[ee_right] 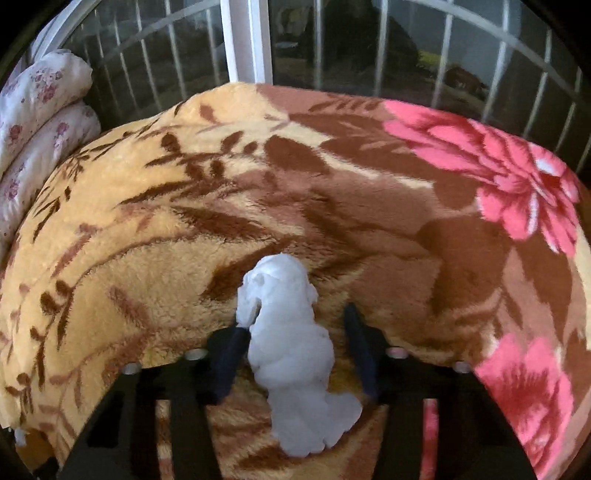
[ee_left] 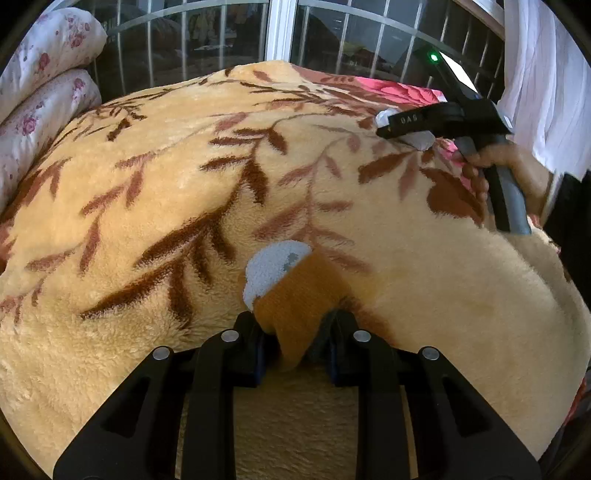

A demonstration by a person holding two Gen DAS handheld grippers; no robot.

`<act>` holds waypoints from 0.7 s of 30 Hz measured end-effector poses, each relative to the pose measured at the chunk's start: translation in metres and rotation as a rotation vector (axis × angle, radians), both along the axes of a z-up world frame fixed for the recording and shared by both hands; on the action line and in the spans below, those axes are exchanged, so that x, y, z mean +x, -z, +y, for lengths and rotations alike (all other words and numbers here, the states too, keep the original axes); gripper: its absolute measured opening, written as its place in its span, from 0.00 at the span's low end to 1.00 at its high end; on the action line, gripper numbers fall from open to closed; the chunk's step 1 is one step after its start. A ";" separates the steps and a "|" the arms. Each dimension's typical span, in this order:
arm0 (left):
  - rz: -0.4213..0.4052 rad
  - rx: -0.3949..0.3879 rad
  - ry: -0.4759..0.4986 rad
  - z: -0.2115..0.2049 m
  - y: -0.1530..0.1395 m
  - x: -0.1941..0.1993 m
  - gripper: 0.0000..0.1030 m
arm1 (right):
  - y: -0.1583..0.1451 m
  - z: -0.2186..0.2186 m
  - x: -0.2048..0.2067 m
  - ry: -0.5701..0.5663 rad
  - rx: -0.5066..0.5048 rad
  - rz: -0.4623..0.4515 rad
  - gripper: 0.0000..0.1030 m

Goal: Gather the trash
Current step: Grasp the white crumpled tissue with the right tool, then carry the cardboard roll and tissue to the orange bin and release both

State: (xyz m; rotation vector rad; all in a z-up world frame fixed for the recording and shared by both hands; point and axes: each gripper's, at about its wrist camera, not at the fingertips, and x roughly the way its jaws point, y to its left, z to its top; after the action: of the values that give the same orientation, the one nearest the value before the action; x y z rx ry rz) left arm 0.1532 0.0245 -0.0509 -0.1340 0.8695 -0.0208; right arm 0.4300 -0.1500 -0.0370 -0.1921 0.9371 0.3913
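My left gripper [ee_left: 293, 326] is shut on a fuzzy orange sock with a pale blue toe [ee_left: 291, 291], held just above the plush tan leaf-patterned blanket [ee_left: 147, 192]. My right gripper [ee_right: 293, 343] straddles a crumpled white tissue [ee_right: 290, 339] lying on the blanket [ee_right: 147, 258]. Its fingers stand apart on either side of the tissue; the left one touches it and the right one is clear of it. The right gripper also shows in the left wrist view [ee_left: 424, 123] at the far right, over the same white tissue [ee_left: 421, 140], with a hand on its handle.
Folded floral quilts [ee_left: 40, 92] are stacked at the far left, also in the right wrist view [ee_right: 37, 110]. A barred window [ee_left: 280, 33] runs along the back. A white curtain [ee_left: 546, 74] hangs at right. The blanket has pink flowers [ee_right: 509, 177] at right.
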 end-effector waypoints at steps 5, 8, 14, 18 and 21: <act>-0.003 -0.009 -0.001 0.001 0.000 0.000 0.22 | -0.011 0.010 -0.035 0.093 -0.100 -0.092 0.29; -0.005 -0.020 -0.001 0.003 0.000 0.000 0.22 | -0.020 0.012 -0.072 0.107 -0.132 -0.135 0.29; -0.004 -0.034 0.004 0.004 0.000 -0.001 0.22 | -0.039 -0.001 -0.147 0.124 -0.136 -0.160 0.30; -0.003 -0.029 0.003 0.003 0.000 -0.001 0.22 | -0.042 -0.008 -0.188 0.120 -0.118 -0.139 0.30; -0.007 -0.024 0.007 0.003 -0.001 -0.003 0.22 | -0.039 -0.013 -0.221 0.115 -0.103 -0.116 0.30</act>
State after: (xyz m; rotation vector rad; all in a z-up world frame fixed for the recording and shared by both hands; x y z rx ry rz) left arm 0.1501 0.0271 -0.0501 -0.1528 0.8628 -0.0383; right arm 0.2085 -0.1632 0.0020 -0.2511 0.8504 0.2230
